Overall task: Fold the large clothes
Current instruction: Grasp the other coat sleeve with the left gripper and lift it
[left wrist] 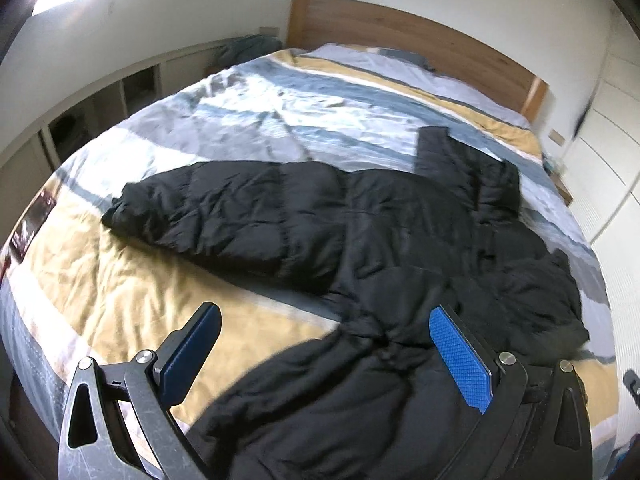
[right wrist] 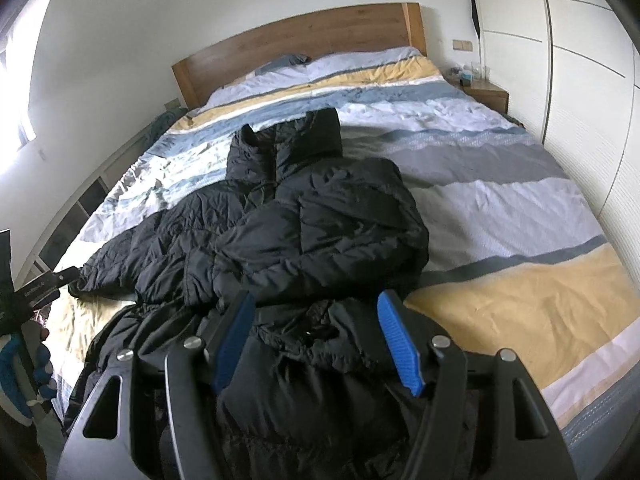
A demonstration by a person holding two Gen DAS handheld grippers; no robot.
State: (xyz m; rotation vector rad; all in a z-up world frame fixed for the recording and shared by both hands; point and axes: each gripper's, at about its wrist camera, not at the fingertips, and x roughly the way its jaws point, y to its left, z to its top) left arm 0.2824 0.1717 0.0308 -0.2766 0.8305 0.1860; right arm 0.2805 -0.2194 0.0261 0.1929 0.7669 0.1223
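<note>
A black puffer jacket (left wrist: 360,232) lies spread on the striped bedspread (left wrist: 120,288), collar toward the headboard. In the left wrist view one sleeve (left wrist: 192,208) stretches out flat to the left. My left gripper (left wrist: 325,312) hangs open above the jacket's near edge, its blue pads wide apart with nothing between them. In the right wrist view the other sleeve (right wrist: 328,216) lies folded across the jacket's (right wrist: 224,240) body. Above the near hem my right gripper (right wrist: 316,296) is open, its pads clear of the fabric below. The left tool (right wrist: 44,284) and a gloved hand (right wrist: 16,364) show at the left edge.
A wooden headboard (right wrist: 304,36) stands at the far end of the bed. White wardrobe doors (right wrist: 580,80) run along the right side, with a small bedside table (right wrist: 486,94) by them. Low open shelves (left wrist: 100,104) line the left wall under a bright window.
</note>
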